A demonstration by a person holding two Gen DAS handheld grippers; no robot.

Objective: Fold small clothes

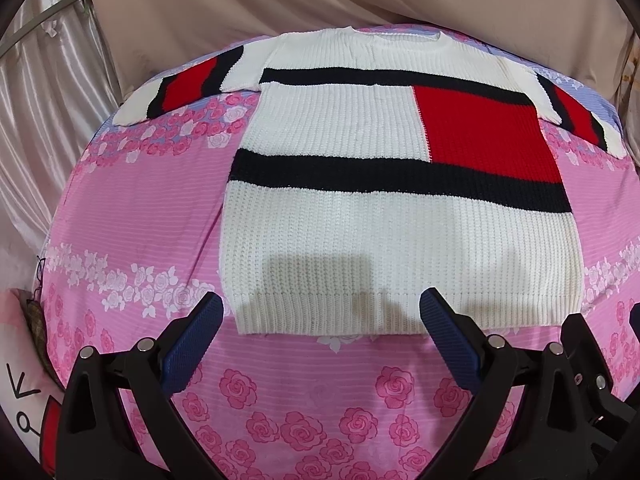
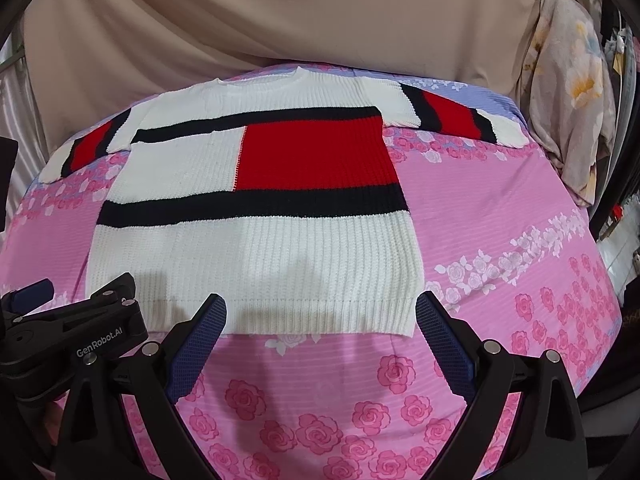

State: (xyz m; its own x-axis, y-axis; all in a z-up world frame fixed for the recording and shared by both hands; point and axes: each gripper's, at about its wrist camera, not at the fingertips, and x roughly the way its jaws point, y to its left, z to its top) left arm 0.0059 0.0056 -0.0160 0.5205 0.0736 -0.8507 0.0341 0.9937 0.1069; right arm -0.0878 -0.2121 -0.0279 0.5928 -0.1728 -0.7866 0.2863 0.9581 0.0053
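A small knit sweater (image 1: 360, 232), white with black stripes and a red block, lies flat and face up on a pink floral bedsheet (image 1: 132, 208), both sleeves spread out to the sides. It also shows in the right wrist view (image 2: 260, 248). My left gripper (image 1: 322, 304) is open and empty, hovering just above the sweater's ribbed hem. My right gripper (image 2: 320, 306) is open and empty above the hem's right part. The left gripper's body (image 2: 92, 320) shows at the left edge of the right wrist view.
The bedsheet (image 2: 500, 220) covers a rounded bed surface. Beige draped cloth (image 2: 280, 12) hangs behind the bed. A floral fabric bundle (image 2: 572, 92) hangs at the right. A pillow with a printed figure (image 1: 24, 400) lies at the lower left.
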